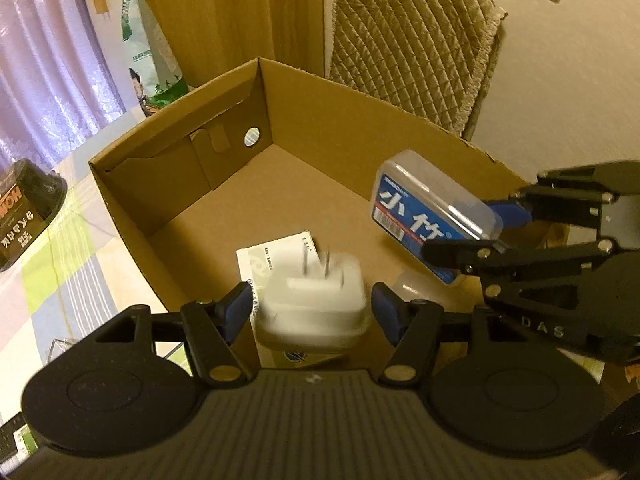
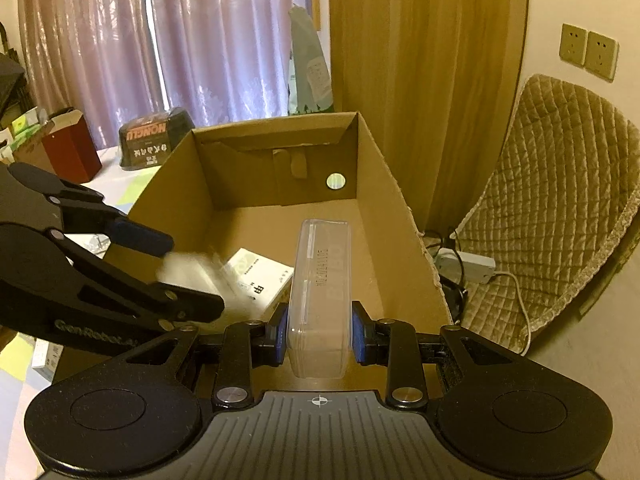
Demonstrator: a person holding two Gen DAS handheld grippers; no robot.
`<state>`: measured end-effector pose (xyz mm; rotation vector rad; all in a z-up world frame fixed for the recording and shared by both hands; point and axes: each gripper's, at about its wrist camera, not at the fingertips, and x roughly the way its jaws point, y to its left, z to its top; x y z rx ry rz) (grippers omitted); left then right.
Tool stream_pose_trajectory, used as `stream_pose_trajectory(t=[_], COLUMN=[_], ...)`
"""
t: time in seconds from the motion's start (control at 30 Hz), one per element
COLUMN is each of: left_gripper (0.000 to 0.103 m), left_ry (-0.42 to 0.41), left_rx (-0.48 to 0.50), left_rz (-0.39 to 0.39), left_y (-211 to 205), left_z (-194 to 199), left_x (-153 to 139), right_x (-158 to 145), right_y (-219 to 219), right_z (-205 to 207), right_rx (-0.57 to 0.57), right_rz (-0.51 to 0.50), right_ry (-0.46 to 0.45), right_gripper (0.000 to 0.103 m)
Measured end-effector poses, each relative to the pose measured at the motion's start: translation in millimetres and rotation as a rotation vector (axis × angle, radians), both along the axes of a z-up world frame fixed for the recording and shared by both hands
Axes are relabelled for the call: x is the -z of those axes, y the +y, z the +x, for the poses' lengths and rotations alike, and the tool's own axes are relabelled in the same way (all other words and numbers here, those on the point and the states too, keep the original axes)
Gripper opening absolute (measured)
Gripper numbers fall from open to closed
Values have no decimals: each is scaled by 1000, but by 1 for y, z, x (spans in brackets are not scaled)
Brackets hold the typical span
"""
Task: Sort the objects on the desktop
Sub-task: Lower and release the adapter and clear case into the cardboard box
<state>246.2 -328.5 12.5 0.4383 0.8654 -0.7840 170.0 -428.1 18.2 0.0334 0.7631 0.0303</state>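
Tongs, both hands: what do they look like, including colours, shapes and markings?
Both the left tongs and right tongs are matte black linkage arms with silver pivot screws, blue fingertip pads, a ribbed grey body and round black side discs. One side reads "GenRobot.ai". No hands, sleeves or cables are visible.

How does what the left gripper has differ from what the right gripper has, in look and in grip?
The white plug adapter is opaque, squat and blurred, prongs pointing away; the clear plastic case is see-through, long, with a blue label.

The left gripper has open jaws, with gaps either side of the adapter; the right gripper is shut on the case, pads pressing its sides.

Both are over the cardboard box, where a white card packet lies.
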Motion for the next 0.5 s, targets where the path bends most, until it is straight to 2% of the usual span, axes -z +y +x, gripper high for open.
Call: stream_pose_trajectory(t=[0.5], left_gripper=[65], left_ry=[-26], left_rx=[-22], left_rz=[-28], left_y=[12], left_z=[2], left_x=[-13], right_x=[3], right_y=[8], right_z=[4], right_rx=[-19], right_rz=[-11], right_ry=[11], right_gripper=[30])
